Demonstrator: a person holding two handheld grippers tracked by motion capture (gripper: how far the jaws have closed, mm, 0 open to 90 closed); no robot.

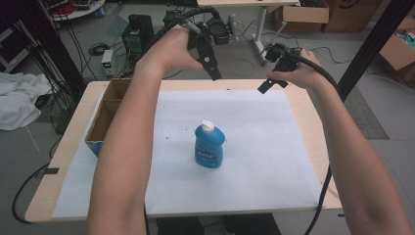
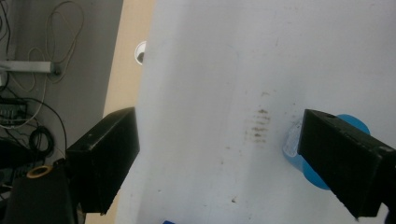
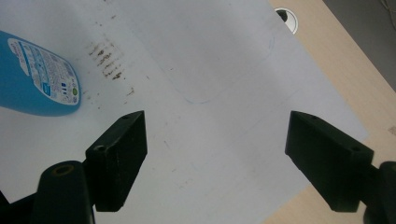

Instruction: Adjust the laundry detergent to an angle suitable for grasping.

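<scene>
High view: two grippers are held up over the far edge of the table (image 1: 313,147), with nothing gripped or touched by either. The left gripper (image 1: 214,68) is seen with its jaws spread wide and empty, and the right gripper (image 1: 270,84) is likewise held open with nothing between its jaws. A blue bottle (image 1: 209,145) with a white cap is stood upright on the white sheet (image 1: 254,147), well below both grippers and between the person's forearms. In the left gripper view, the bottle (image 2: 350,125) is partly hidden behind one jaw, while bare sheet is framed in the gap. In the right gripper view, the bottle (image 3: 37,77) is placed beyond and outside one jaw, well apart from it, with stained sheet seen between the jaws. A cardboard box (image 1: 105,117) is set on the table's edge, beyond the left forearm.
</scene>
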